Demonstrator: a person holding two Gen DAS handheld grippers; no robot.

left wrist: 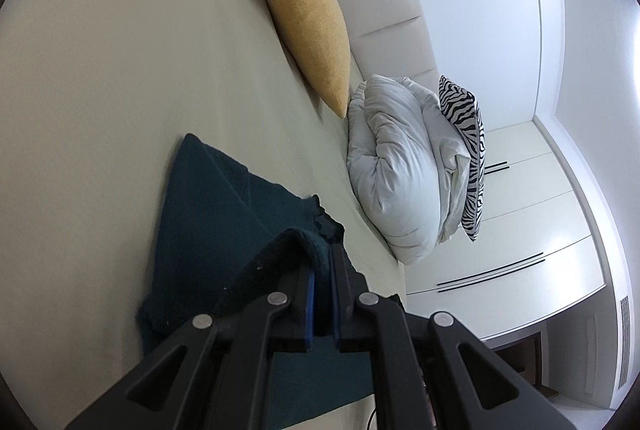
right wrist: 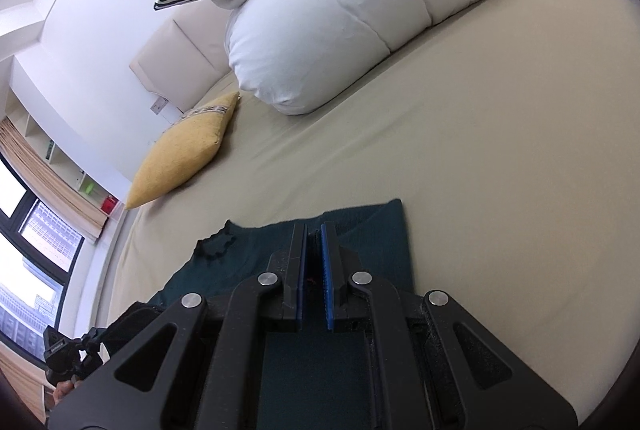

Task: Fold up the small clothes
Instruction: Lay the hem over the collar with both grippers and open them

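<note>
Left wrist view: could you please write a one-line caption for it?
Left gripper shut on a dark teal garment, lifting its edge off the beige bed.

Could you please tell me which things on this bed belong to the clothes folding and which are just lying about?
Part of the job:
- dark teal garment, spread on the beige bed sheet
- left hand-held gripper, shut on its edge
- right hand-held gripper, shut on it

Just lying about:
- yellow cushion
- white duvet, bundled
- zebra-print cushion
</note>
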